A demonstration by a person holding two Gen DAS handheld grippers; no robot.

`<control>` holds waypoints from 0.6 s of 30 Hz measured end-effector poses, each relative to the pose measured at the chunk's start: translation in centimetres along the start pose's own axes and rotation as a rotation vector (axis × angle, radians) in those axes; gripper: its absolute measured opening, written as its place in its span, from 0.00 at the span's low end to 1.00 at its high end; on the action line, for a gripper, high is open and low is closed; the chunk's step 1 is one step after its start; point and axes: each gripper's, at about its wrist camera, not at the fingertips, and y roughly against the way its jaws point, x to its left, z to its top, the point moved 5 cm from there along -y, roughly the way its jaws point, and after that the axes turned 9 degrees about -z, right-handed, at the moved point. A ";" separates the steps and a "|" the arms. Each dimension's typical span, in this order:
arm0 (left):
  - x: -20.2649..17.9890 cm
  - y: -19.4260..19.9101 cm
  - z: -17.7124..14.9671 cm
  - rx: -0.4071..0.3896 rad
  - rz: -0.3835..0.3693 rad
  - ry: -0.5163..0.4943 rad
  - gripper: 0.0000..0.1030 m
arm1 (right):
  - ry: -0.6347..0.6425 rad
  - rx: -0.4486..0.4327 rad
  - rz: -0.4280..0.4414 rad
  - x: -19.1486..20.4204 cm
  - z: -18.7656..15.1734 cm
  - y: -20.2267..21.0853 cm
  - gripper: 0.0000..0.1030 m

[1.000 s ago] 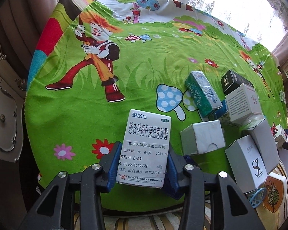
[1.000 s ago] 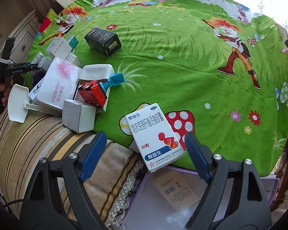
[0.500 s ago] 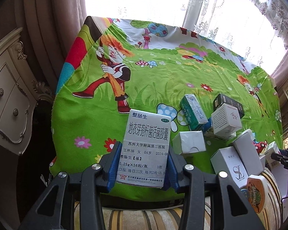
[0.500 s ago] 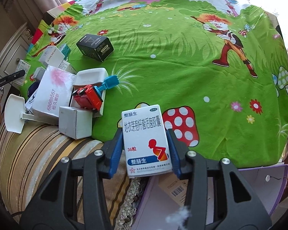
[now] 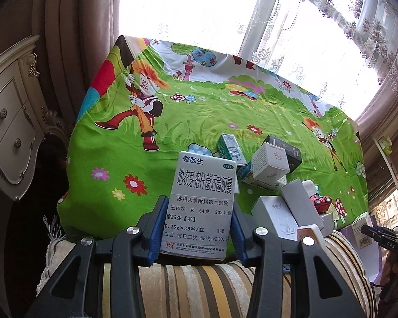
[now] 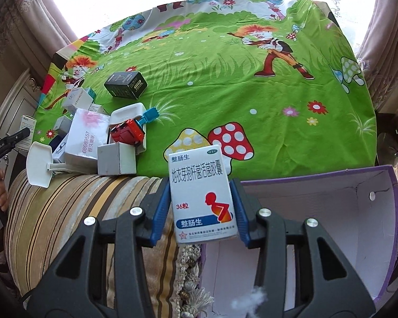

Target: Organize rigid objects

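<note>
In the left wrist view, the left gripper (image 5: 197, 228) fills the lower middle of the frame, its blue pads clamped on the two long sides of a white medicine box with a pharmacy label (image 5: 201, 206). The box stands upright between them, printed face toward the camera, lifted clear of the green cartoon cloth (image 5: 114, 164) behind it. Below it lies a striped cushion (image 5: 199, 286). To the right of centre sits a loose heap: a green and white carton (image 5: 230, 149), a white cube box (image 5: 269, 165) leaning against a black box (image 5: 289, 149), grey and white boxes (image 5: 286, 212) lower down, and a red toy car (image 5: 321, 201) beside them. At the far right edge a dark tool tip shows, probably the other gripper, though the view there is too cramped to be sure.

In the right wrist view, the right gripper (image 6: 201, 209) sits low in the middle. Its jaws have just been closing, and the pads now press on a second white medicine box with a red figure (image 6: 201, 196), held upright above the edge of the striped cushion. At lower right an open purple-edged cardboard box (image 6: 358, 212) shows its white inside. On the cloth at left lie the black box (image 6: 126, 84), a pink-printed white box (image 6: 89, 135), the red toy car (image 6: 127, 133) on a white tray (image 6: 127, 112), a blue clip (image 6: 150, 114), a small grey box (image 6: 116, 159) and a white scoop (image 6: 38, 164).
</note>
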 end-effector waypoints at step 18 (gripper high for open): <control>-12.6 4.0 -6.4 0.014 -0.279 -0.112 0.43 | -0.069 -0.098 -0.209 -2.2 -6.0 6.7 0.47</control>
